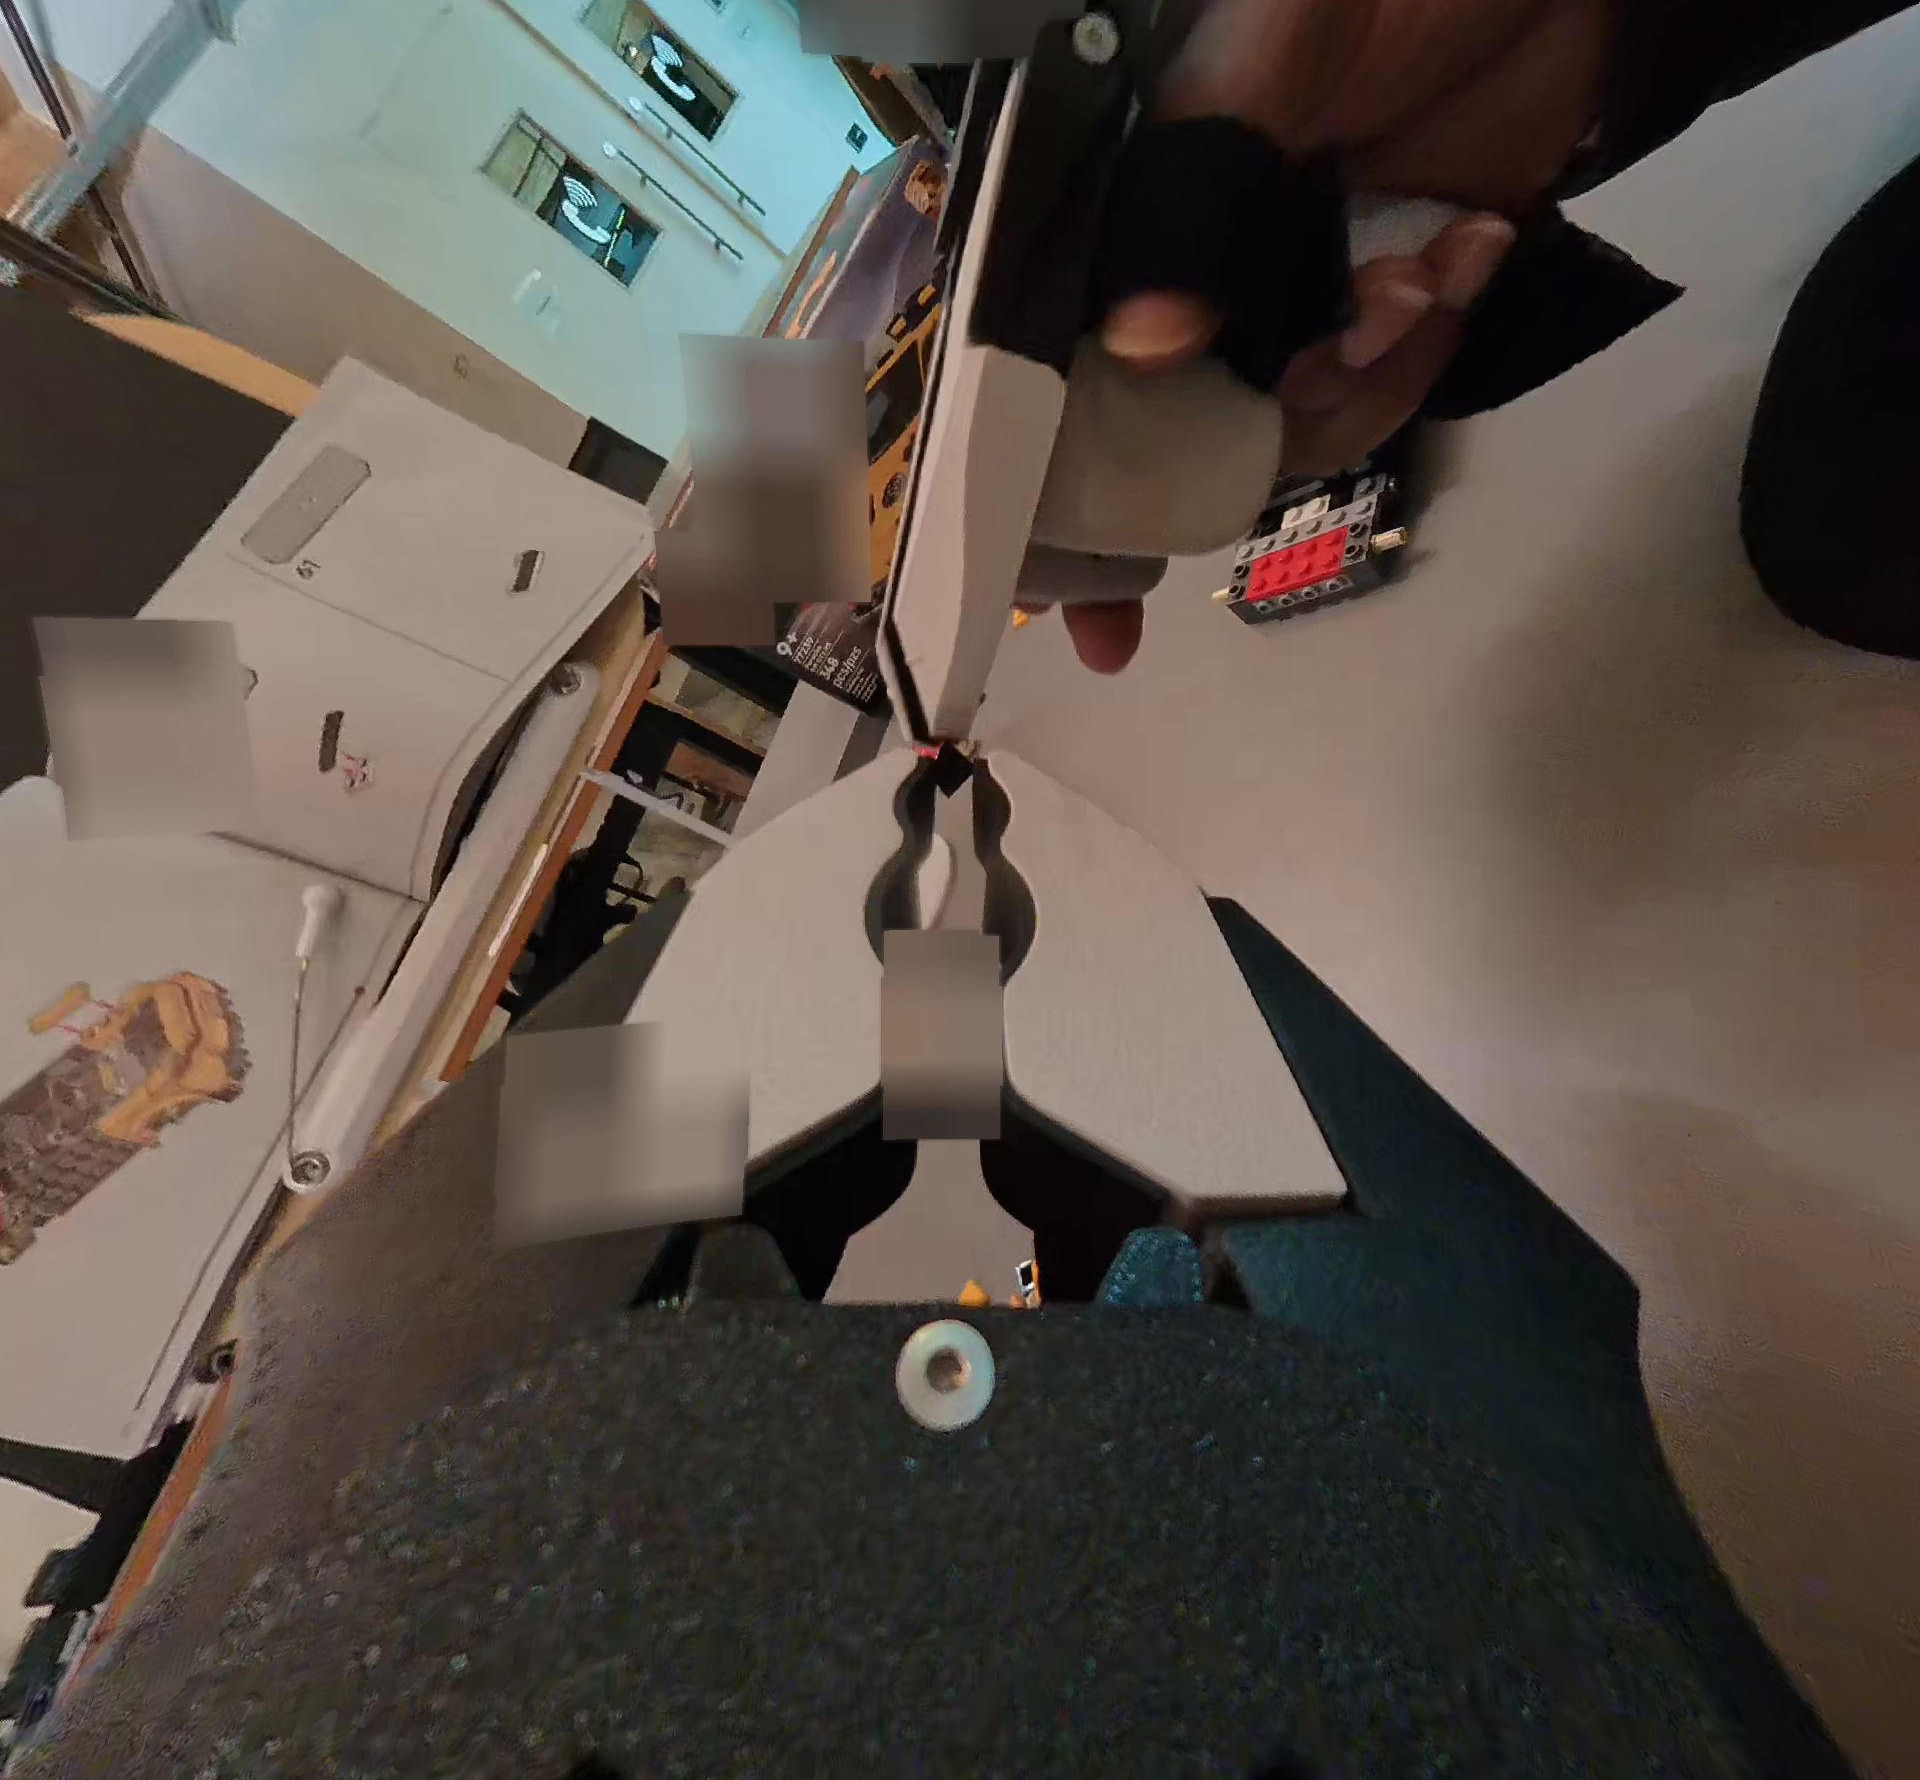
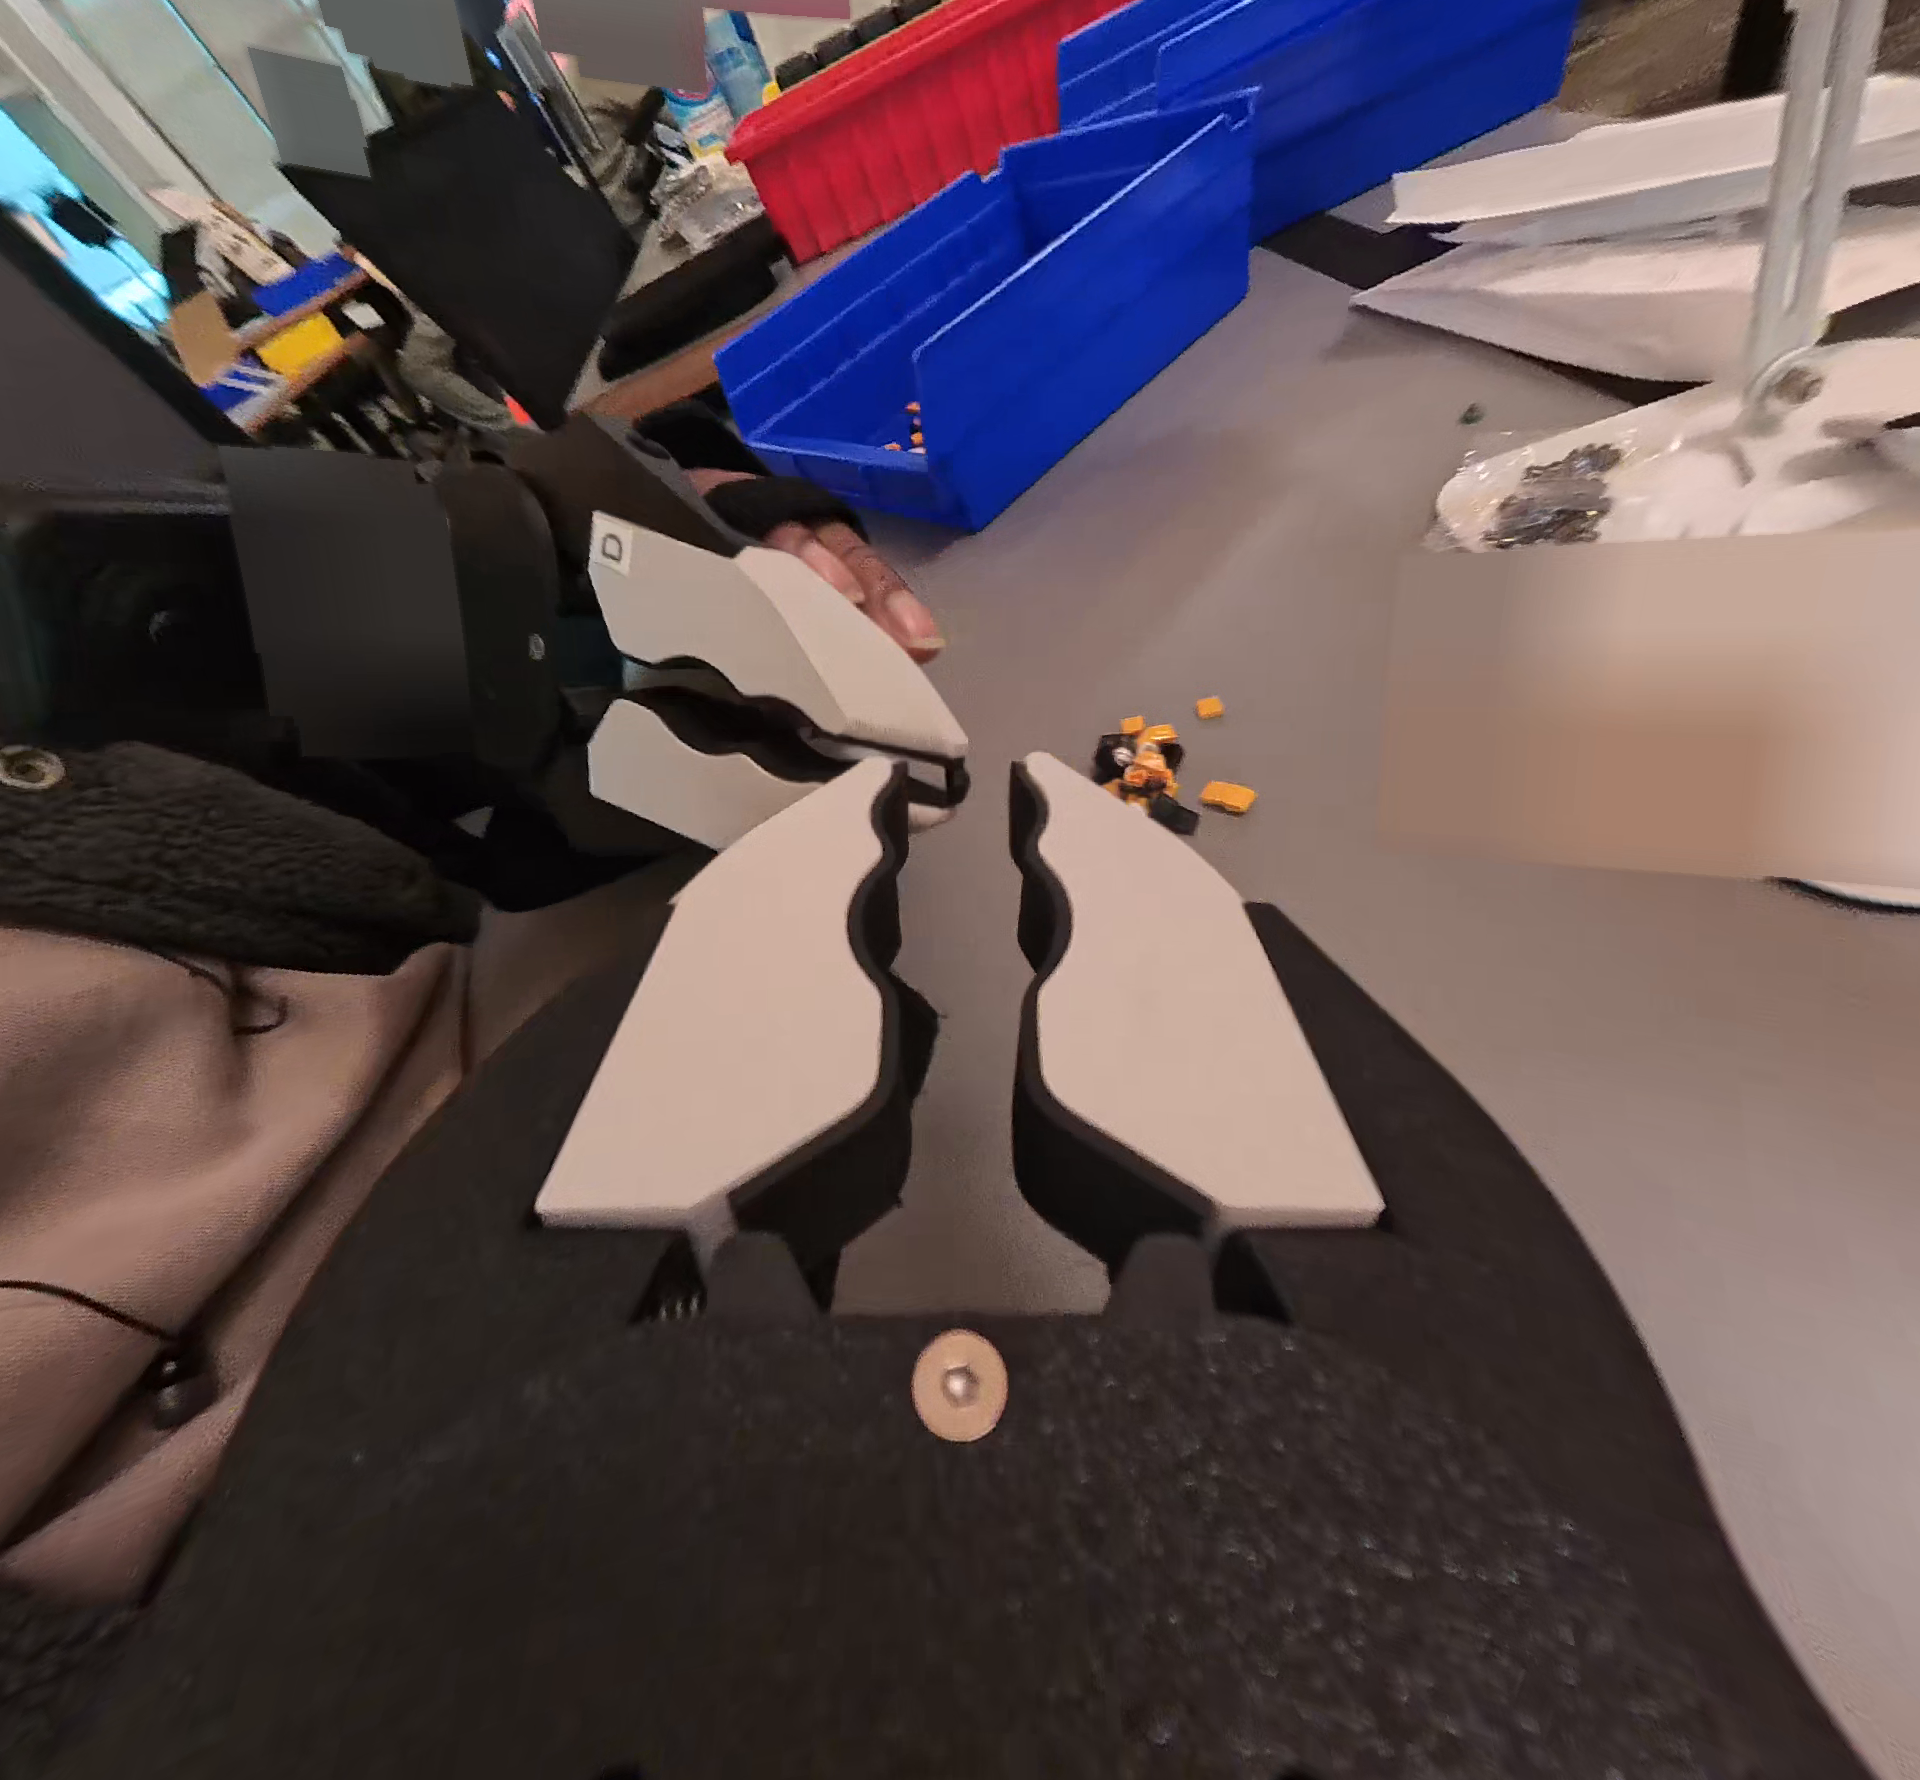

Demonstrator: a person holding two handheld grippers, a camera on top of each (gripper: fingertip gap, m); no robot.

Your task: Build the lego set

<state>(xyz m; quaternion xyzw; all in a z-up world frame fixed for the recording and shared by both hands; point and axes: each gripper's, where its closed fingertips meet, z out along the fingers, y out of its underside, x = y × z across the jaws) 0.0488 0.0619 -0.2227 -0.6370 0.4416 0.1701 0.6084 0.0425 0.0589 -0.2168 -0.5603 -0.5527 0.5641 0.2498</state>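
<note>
My left gripper (image 1: 948,766) is shut on a small black lego piece (image 1: 950,781) pinched at its very tips. It also shows in the right wrist view (image 2: 951,769), coming in from the left with the black piece (image 2: 940,788). My right gripper (image 2: 954,772) is open, its two fingertips on either side of the left gripper's tips. In the left wrist view it comes down from above, held by a hand, with its tip (image 1: 935,738) touching or nearly touching the piece. A part-built black lego block with a red plate (image 1: 1307,554) rests on the grey table behind.
Loose orange and black pieces (image 2: 1155,774) lie on the table just past my right gripper. Blue bins (image 2: 997,338) and a red bin (image 2: 935,99) stand behind. A bag of small black parts (image 2: 1548,494) lies at the right by a white stand (image 2: 1808,172). A booklet page (image 1: 135,1086) and the set's box (image 1: 883,276) are at the left. My left and right fingertips are right by each other.
</note>
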